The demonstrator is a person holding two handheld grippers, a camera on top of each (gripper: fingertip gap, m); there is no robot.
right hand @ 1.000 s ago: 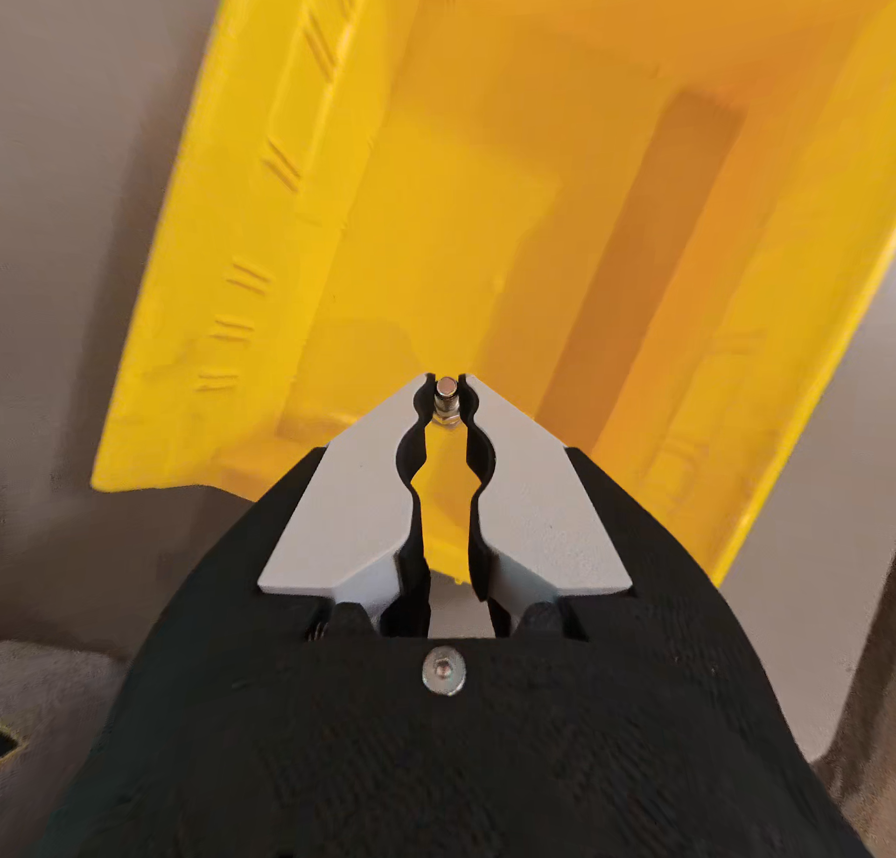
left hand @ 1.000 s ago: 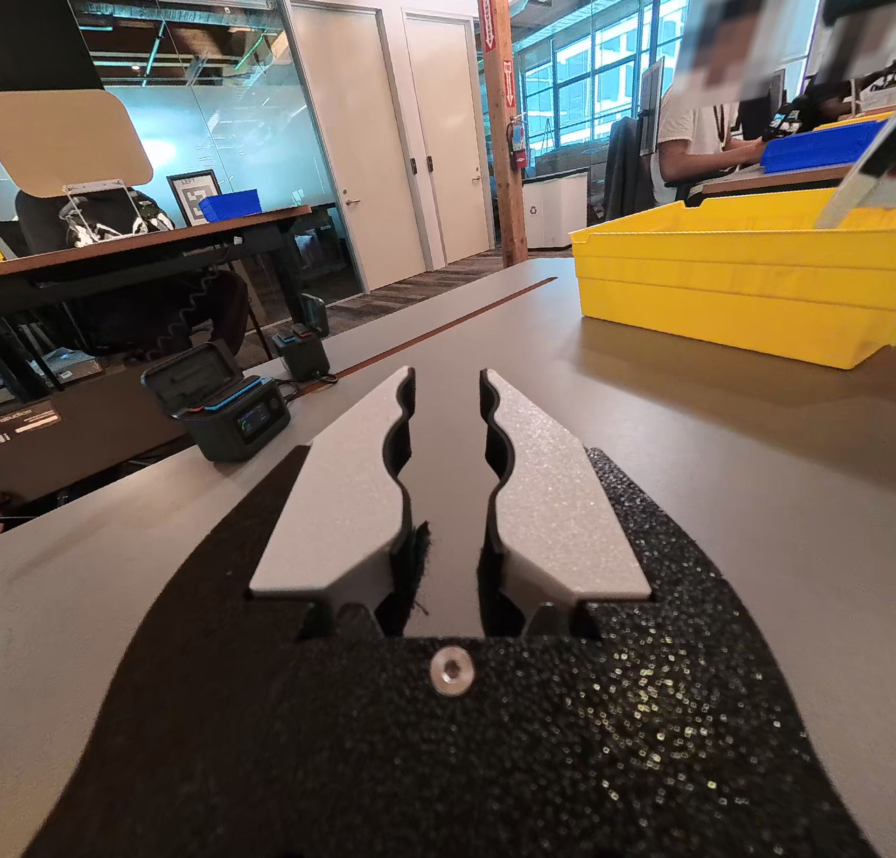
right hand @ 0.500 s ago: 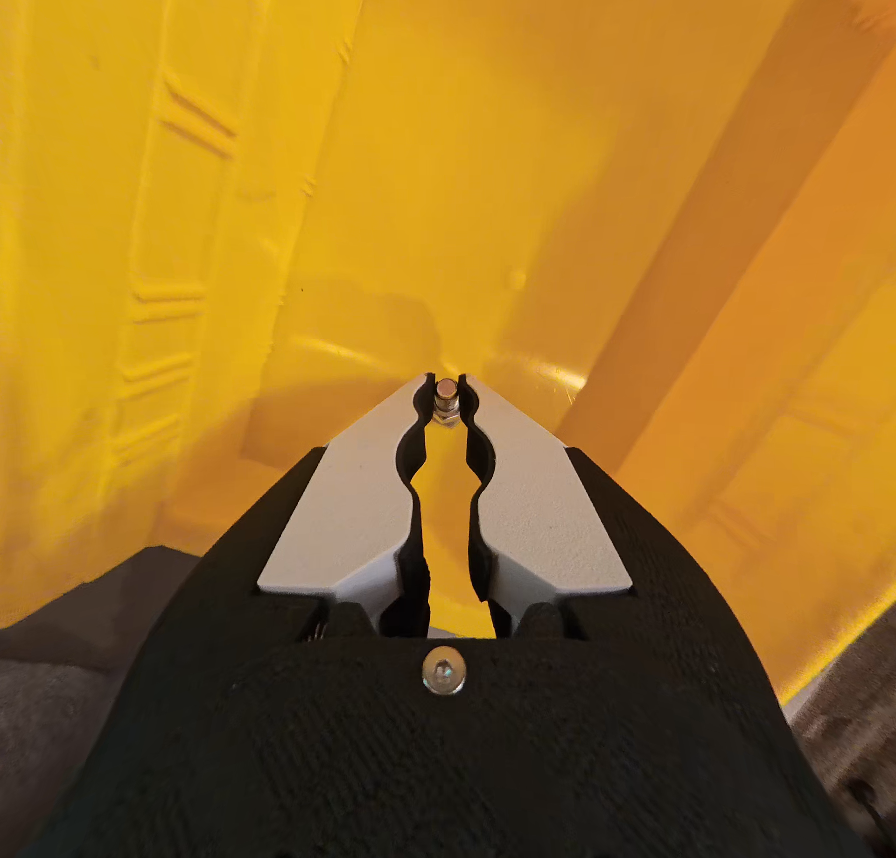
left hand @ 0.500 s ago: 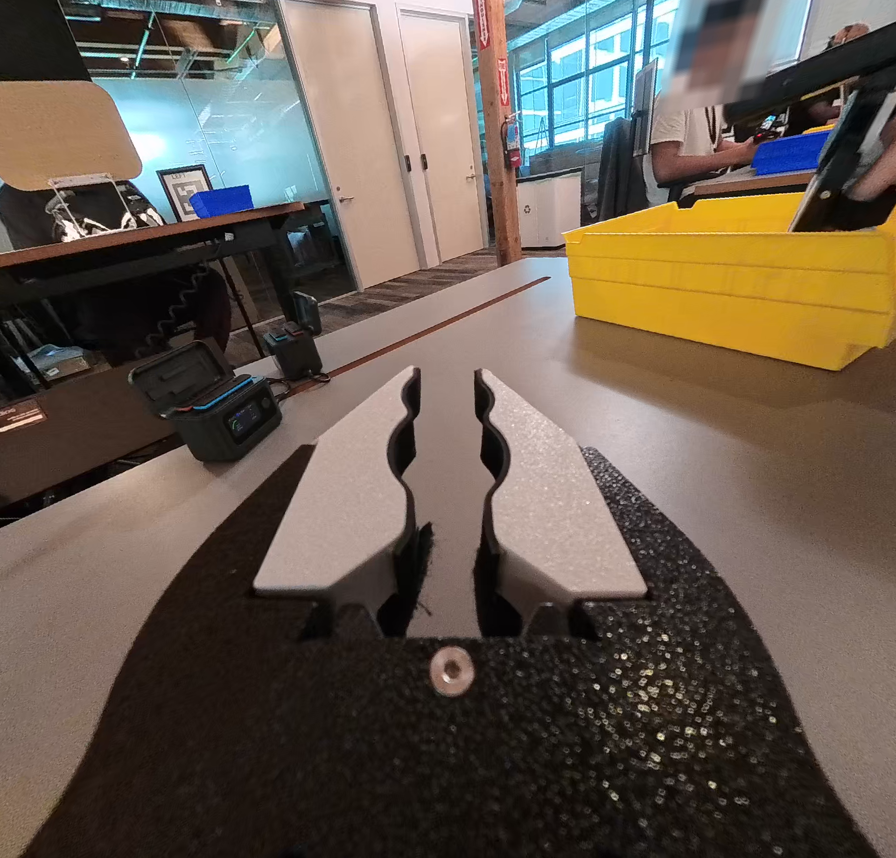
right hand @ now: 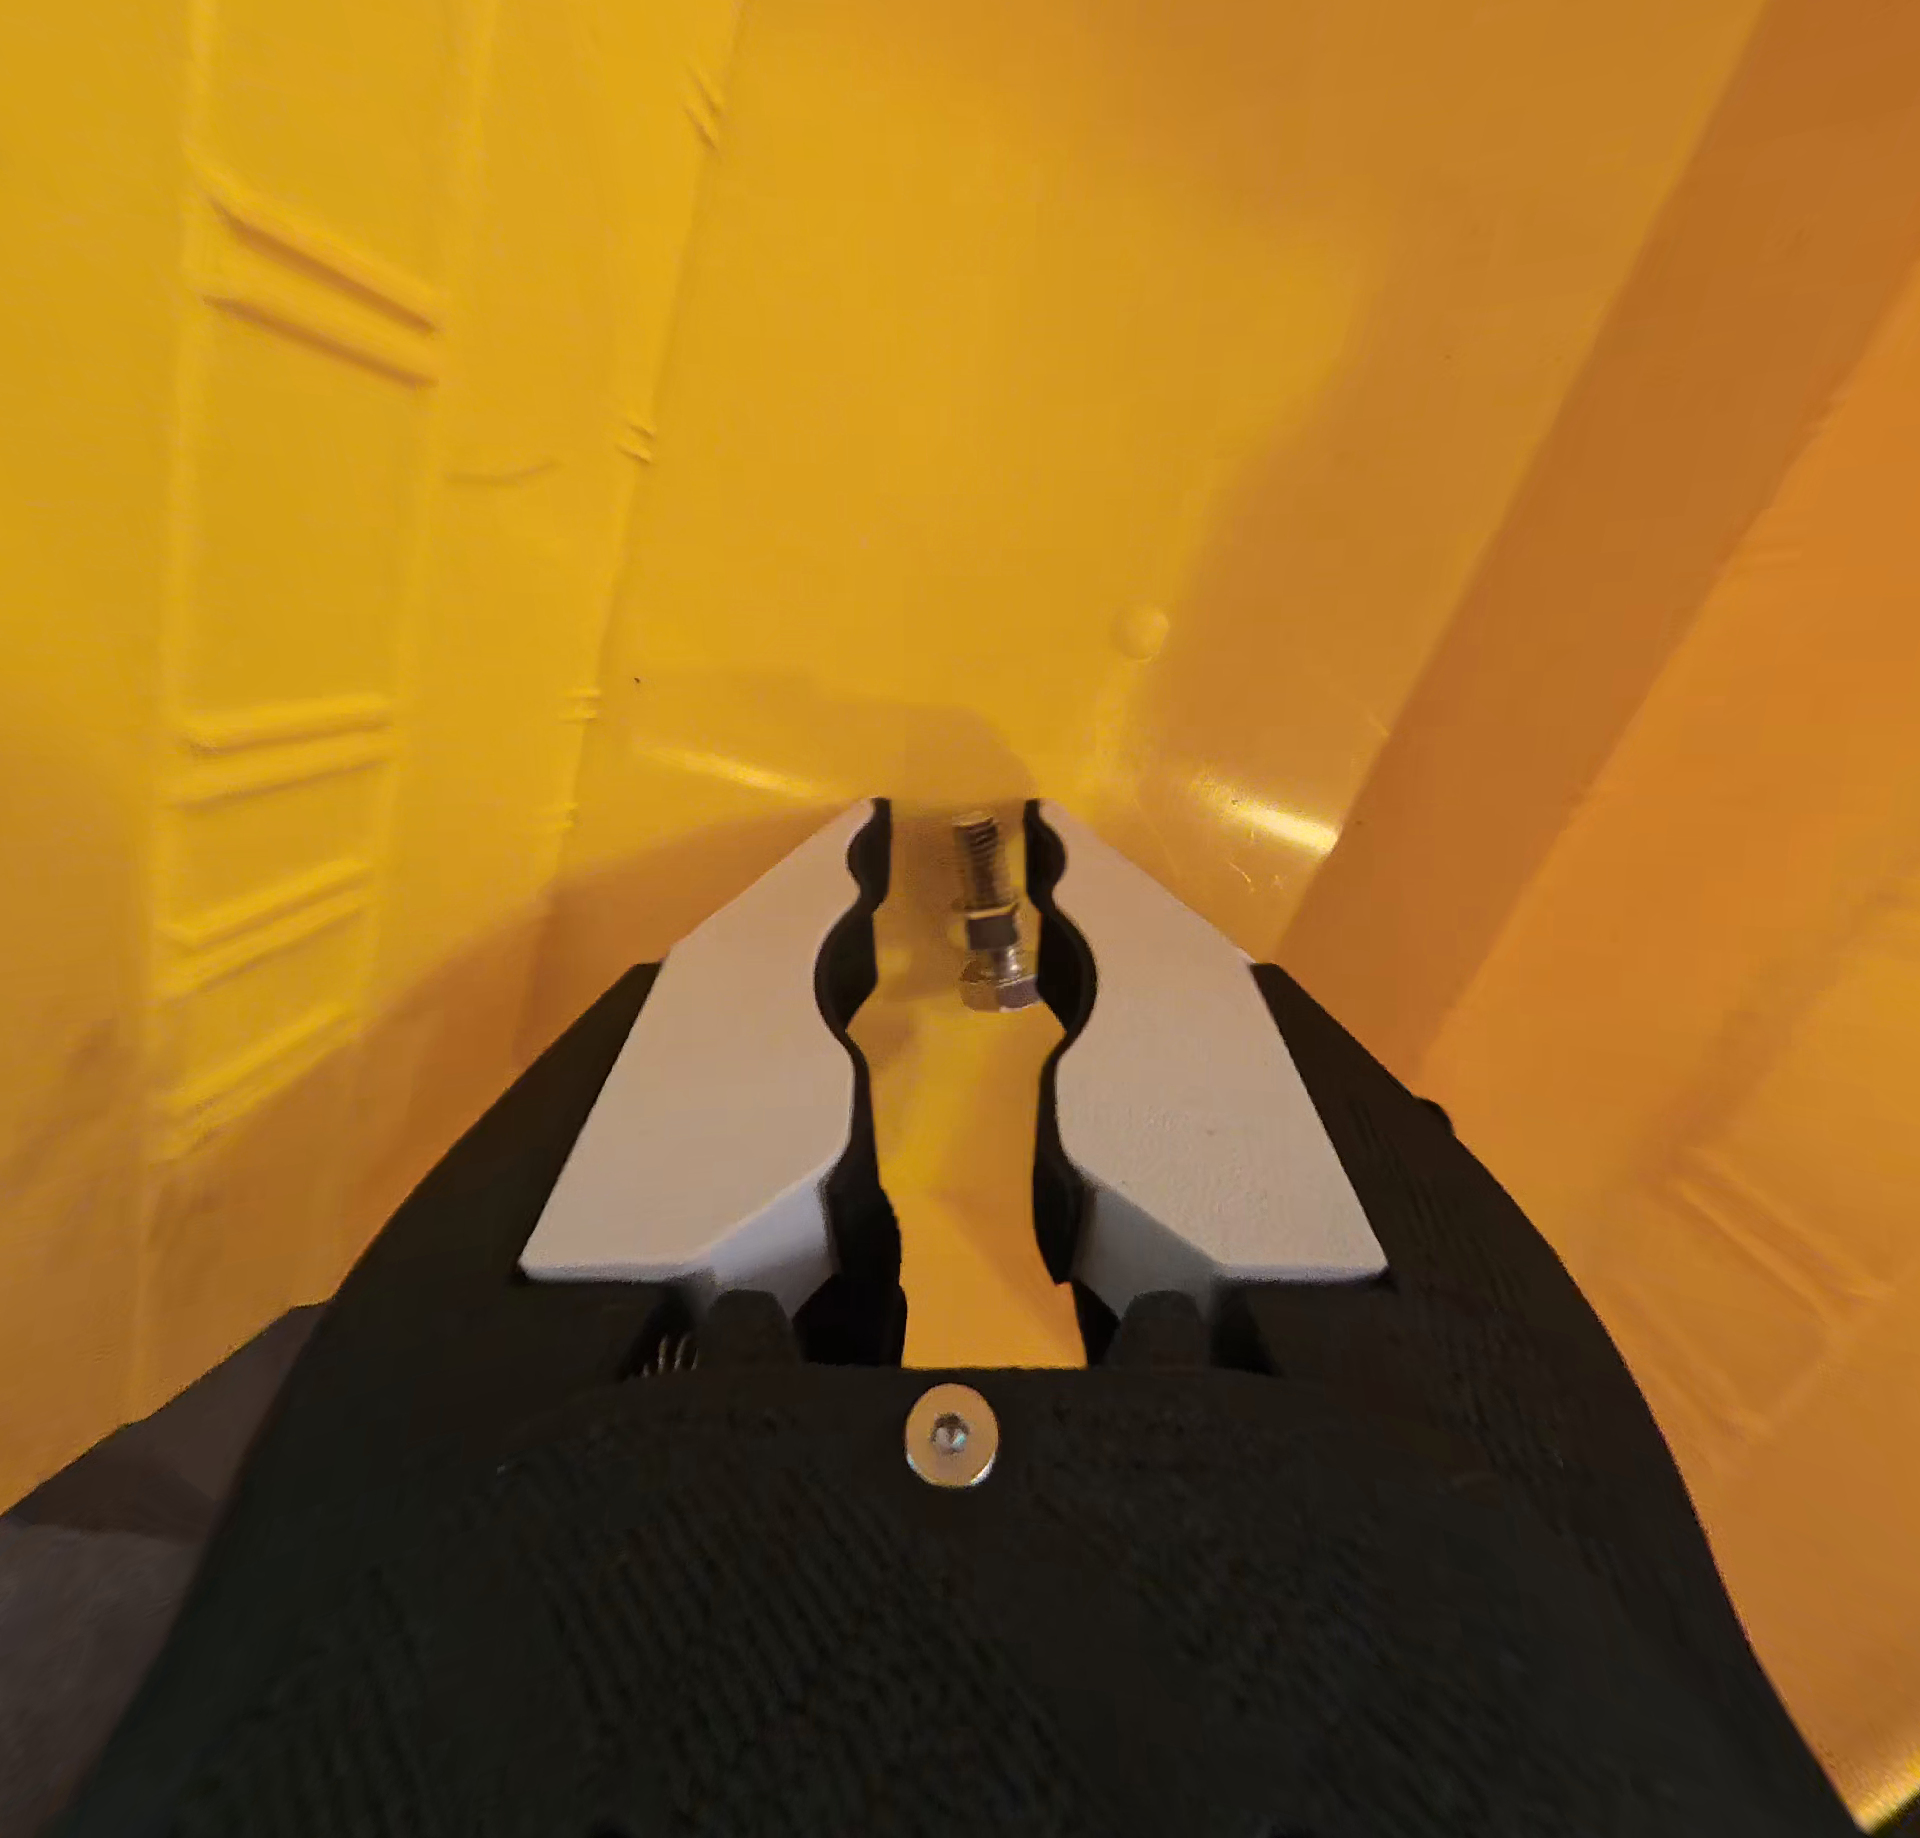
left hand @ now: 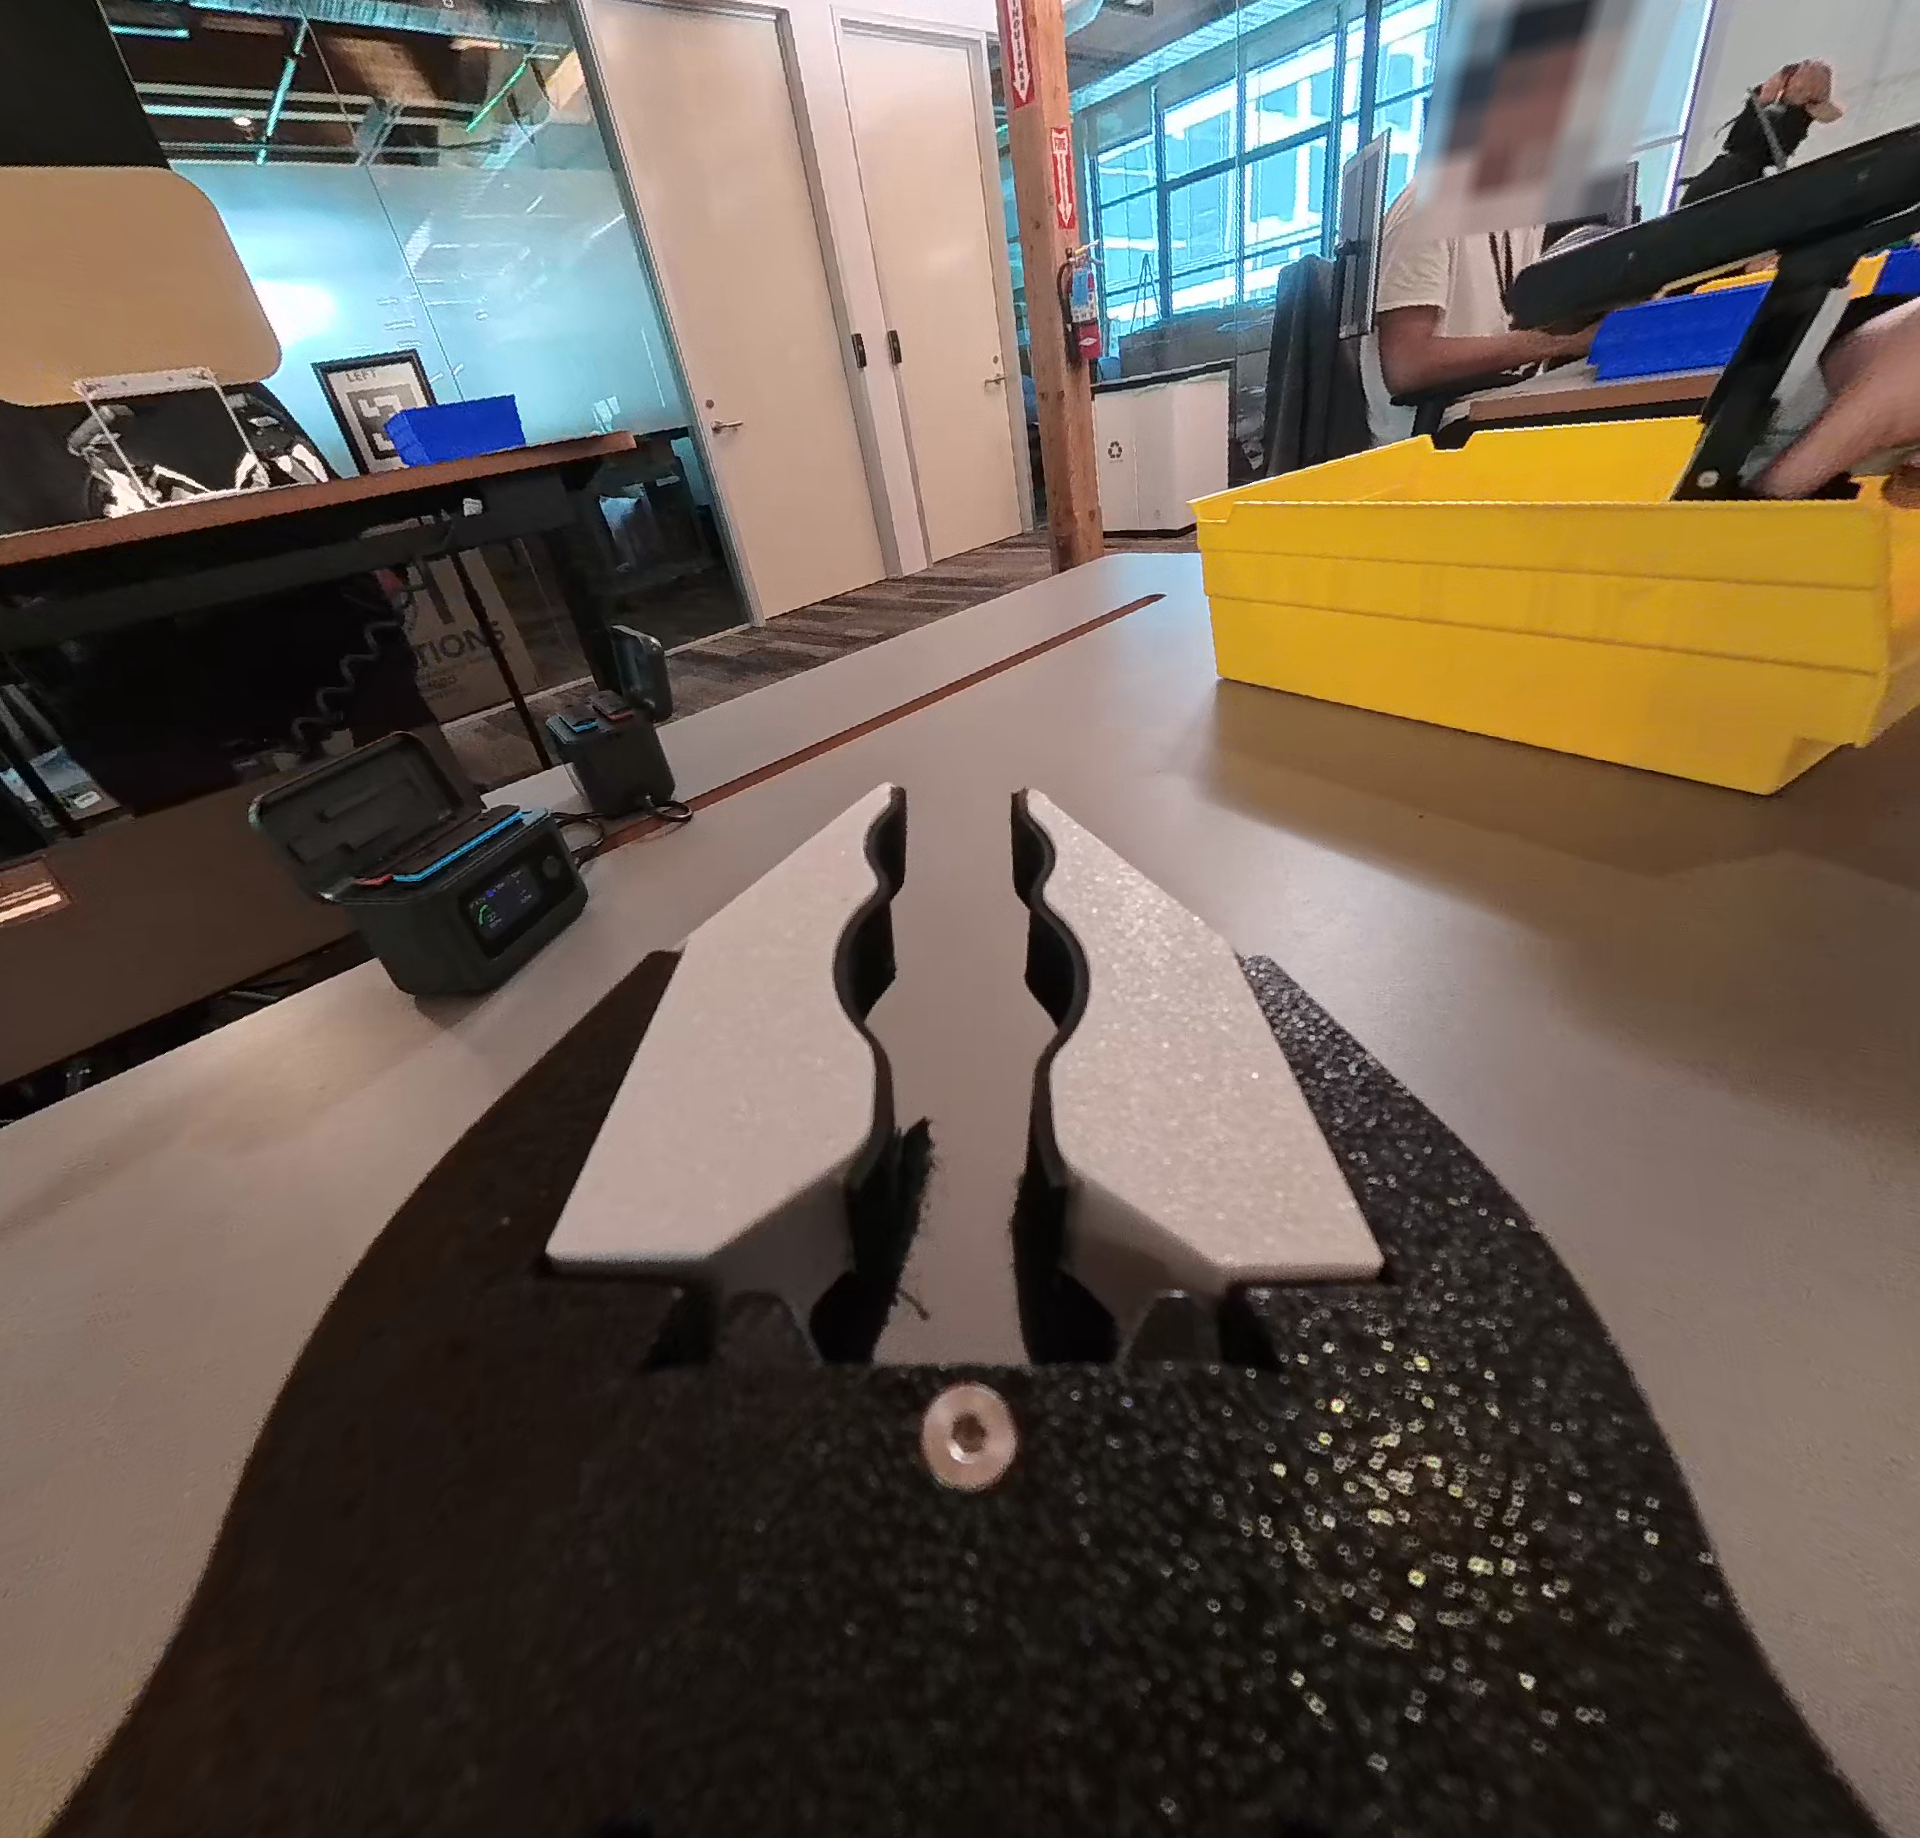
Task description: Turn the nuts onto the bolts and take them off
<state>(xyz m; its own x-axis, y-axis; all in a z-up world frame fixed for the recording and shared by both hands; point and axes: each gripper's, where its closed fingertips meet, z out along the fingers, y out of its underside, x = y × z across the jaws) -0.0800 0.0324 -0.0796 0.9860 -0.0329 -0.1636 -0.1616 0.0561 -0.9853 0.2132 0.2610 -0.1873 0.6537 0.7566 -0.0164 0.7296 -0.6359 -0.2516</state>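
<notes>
Bolt with a nut threaded on its shank lies on the floor of the yellow bin, between the tips of the right gripper; its head points toward the camera and its threaded end away; the right fingers stand apart with a clear gap and hold nothing; the bolt sits close to the right-hand finger, and whether it touches cannot be told. Seen from the left wrist, the bin rests on the grey table well off to the right, and the right gripper's black body reaches down into it, a hand on its grip. Left gripper lies low over the bare table, its fingers parted and empty. A small dark case with its lid up stands near the table's left edge; another dark box stands just behind it; a person in a white shirt sits at a farther desk.
</notes>
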